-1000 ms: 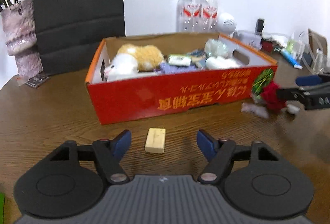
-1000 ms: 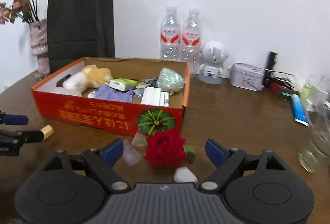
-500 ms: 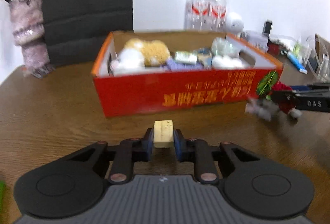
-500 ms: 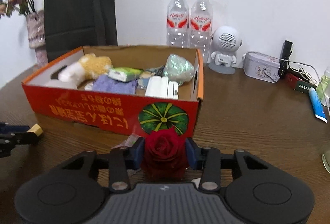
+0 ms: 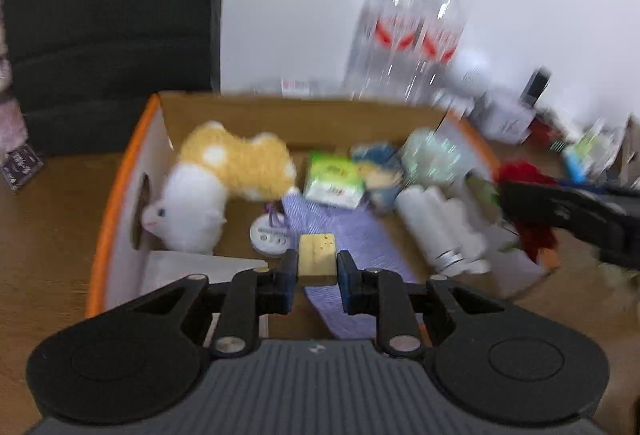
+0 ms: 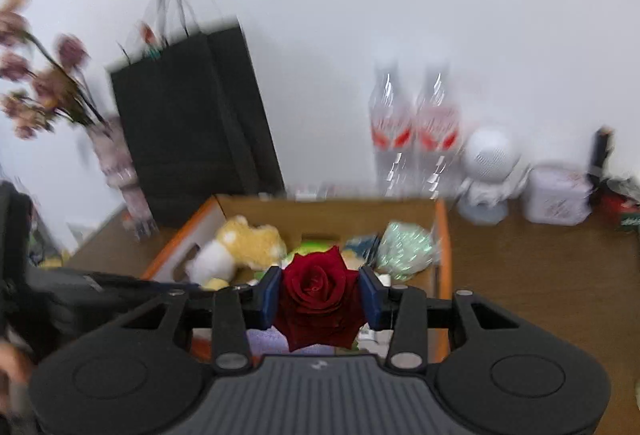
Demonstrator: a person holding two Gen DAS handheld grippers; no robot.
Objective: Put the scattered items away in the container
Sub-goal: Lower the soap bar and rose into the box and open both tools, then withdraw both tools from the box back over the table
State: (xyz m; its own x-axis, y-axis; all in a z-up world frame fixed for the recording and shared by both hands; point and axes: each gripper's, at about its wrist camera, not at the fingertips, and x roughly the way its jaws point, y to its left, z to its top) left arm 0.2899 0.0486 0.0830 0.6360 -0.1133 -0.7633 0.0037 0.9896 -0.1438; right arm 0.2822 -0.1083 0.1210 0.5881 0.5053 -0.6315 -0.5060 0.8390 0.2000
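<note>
Presently my left gripper (image 5: 318, 269) is clamped on the small wooden block (image 5: 317, 259), carried above the box (image 5: 105, 223) interior, over the purple cloth (image 5: 340, 235). My right gripper (image 6: 320, 297) is clenched on the red rose (image 6: 318, 293), just over the near wall. Both loads should go down low before release, I judge, so neither bounces out. Open floor is scarce: plush toy (image 5: 224, 179) left, white tubes (image 5: 436, 227) right. The two grippers sit near each other; stagger the drops.
</note>
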